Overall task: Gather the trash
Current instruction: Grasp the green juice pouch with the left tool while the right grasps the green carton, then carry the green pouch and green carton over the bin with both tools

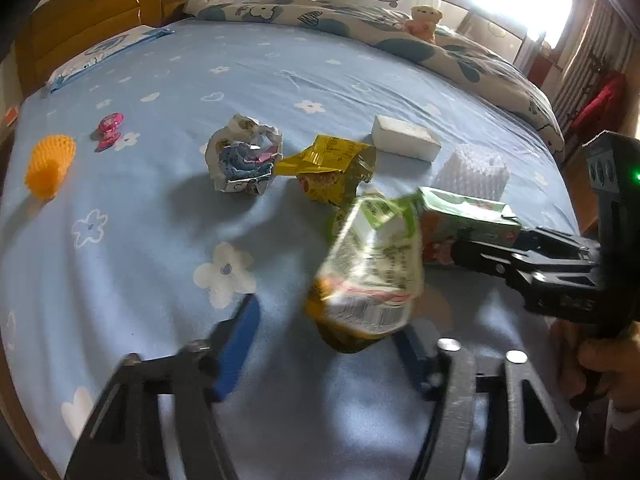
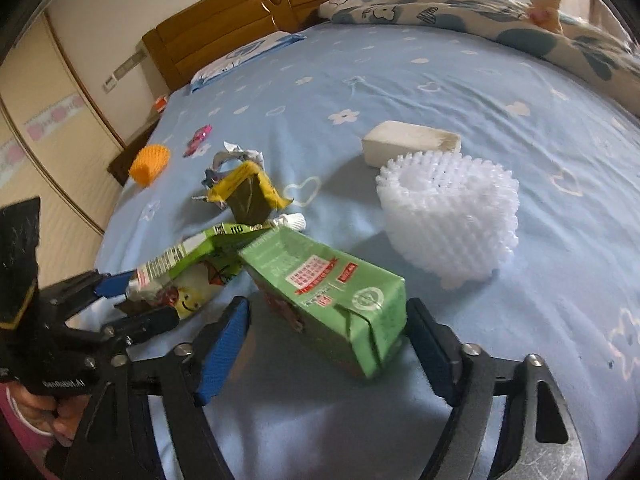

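On the blue flowered bed sheet [image 1: 160, 248] lies scattered trash. A crumpled green and white drink pouch [image 1: 372, 272] sits between my left gripper's [image 1: 328, 316] blue pads. It lies against the right pad, with a clear gap to the left one, so the gripper is open. A green drink carton [image 2: 332, 292] lies on its side between the pads of my right gripper [image 2: 327, 304]. The right pad is at its corner and a thin gap shows at the left pad. Beyond are a yellow wrapper [image 1: 332, 168], a crumpled paper ball [image 1: 244, 158], a white foam block [image 2: 412, 142] and a white foam net [image 2: 448, 216].
An orange foam net [image 1: 50, 164] and a pink candy wrapper [image 1: 108, 130] lie at the far left. A patterned quilt [image 1: 440, 48] with a teddy bear [image 1: 424, 22] runs along the far side. The wooden headboard [image 2: 224, 40] and a wardrobe [image 2: 52, 120] are to the left.
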Available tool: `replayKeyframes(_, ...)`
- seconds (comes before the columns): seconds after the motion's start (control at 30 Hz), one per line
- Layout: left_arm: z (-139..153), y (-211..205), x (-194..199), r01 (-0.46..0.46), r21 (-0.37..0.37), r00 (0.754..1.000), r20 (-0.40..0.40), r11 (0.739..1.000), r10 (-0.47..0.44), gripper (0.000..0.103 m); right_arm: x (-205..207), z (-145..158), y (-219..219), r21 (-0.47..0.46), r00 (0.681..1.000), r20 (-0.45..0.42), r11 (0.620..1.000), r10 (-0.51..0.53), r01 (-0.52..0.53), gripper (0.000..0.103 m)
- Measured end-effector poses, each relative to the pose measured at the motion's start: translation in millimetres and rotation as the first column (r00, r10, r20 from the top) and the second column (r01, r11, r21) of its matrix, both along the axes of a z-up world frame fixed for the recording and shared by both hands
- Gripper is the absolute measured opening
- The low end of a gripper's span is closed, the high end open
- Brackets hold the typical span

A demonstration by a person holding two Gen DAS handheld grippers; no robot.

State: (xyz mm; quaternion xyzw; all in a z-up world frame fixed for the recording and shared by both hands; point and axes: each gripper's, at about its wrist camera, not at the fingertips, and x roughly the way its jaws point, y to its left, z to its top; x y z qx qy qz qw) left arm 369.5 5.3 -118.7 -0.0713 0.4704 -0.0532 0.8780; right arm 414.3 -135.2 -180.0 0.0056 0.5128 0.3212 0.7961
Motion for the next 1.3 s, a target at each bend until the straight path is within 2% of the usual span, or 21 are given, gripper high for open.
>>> replayKeyframes(0.03, -1, 0, 1, 0.008, -0.007, 1.0, -0.006, 1.0, -0.008, 0.037, 1, -1, -1, 0.0, 1.0, -0.006, 1.0, -0.006, 0.006, 0.045)
replayKeyframes(0.2, 5, -1, -8, 0.031, 0.001, 0.999, 0.024, 1.0, -0.031, 0.036, -14, 6, -13, 0.047, 0.998, -0.014, 0.997, -0.059, 0.059, 0.04)
replayKeyframes(0.37, 13, -2, -32, 0.061, 0.011, 0.997, 0.044, 0.998, -0.061, 0.035, -52, 19, -30, 0.068, 0.993, -0.011, 0.991, -0.118, 0.119, 0.038)
replayKeyframes(0.47, 14, 0, -49, 0.071, 0.005, 0.997, 0.039, 0.997, -0.071, 0.035, -77, 23, -35, 0.074, 0.995, -0.013, 0.992, -0.099, 0.1, 0.038)
replayKeyframes(0.57, 10, 4, -65, 0.068, -0.007, 0.997, 0.025, 0.998, -0.068, 0.035, -90, 24, -32, 0.034, 0.995, 0.03, 0.995, -0.093, 0.092, 0.042)
replayKeyframes(0.63, 7, 6, -73, 0.068, -0.006, 0.998, 0.015, 0.998, -0.067, 0.035, -87, 23, -28, 0.023, 0.995, 0.032, 0.995, -0.096, 0.095, 0.05)
replayKeyframes(0.8, 12, 8, -80, 0.065, -0.014, 0.998, 0.01, 0.998, -0.065, 0.035, -71, 19, -14, 0.0, 0.994, 0.043, 0.995, -0.103, 0.103, 0.054)
replayKeyframes(0.87, 16, 8, -81, 0.066, -0.013, 0.998, 0.017, 0.998, -0.066, 0.035, -67, 16, -12, 0.001, 0.994, 0.027, 0.995, -0.105, 0.105, 0.048)
replayKeyframes(0.9, 16, 7, -82, 0.068, -0.013, 0.997, 0.02, 0.998, -0.068, 0.035, -68, 16, -12, 0.01, 0.994, 0.017, 0.994, -0.108, 0.108, 0.037)
replayKeyframes(0.93, 18, 6, -84, 0.073, -0.012, 0.997, 0.024, 0.997, -0.073, 0.035, -69, 17, -15, 0.02, 0.992, 0.015, 0.992, -0.123, 0.123, 0.034)
replayKeyframes(1.07, 24, -3, -92, 0.096, -0.012, 0.995, 0.041, 0.995, -0.095, 0.034, -91, 28, -29, 0.045, 0.984, 0.031, 0.983, -0.177, 0.175, 0.033)
replayKeyframes(1.3, 44, -34, -116, 0.181, -0.019, 0.98, 0.083, 0.983, -0.179, 0.034, -142, 62, -74, 0.091, 0.951, 0.059, 0.95, -0.304, 0.298, 0.033)
